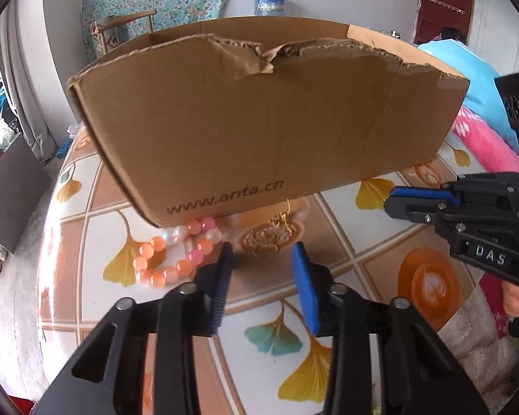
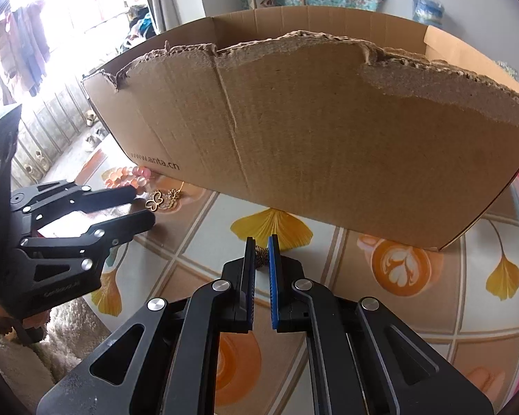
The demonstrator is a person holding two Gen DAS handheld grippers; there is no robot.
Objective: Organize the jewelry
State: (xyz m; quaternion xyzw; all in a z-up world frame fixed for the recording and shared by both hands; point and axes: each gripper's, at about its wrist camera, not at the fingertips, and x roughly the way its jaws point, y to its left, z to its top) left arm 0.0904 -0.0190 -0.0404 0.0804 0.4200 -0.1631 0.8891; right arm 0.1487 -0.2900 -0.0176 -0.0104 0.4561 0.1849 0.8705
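An open cardboard box (image 1: 259, 121) with a torn front wall stands on the patterned table; it also shows in the right wrist view (image 2: 311, 138). An orange and pink bead bracelet (image 1: 173, 256) lies at its front left corner, with a pearl strand beside it. A gold chain with a butterfly charm (image 2: 155, 201) lies just right of the beads, and shows in the left wrist view (image 1: 276, 231). My left gripper (image 1: 263, 256) is open just before the gold chain. My right gripper (image 2: 262, 245) is shut on a small gold jewelry piece (image 2: 261, 257), above the table before the box.
The table has a ginkgo-leaf and coffee-cup patterned cloth (image 2: 398, 311). Pink and blue bedding (image 1: 484, 138) lies at the right. A fluffy beige fabric (image 2: 52, 346) is at the near edge. A chair (image 1: 128, 24) and floral cloth stand behind the box.
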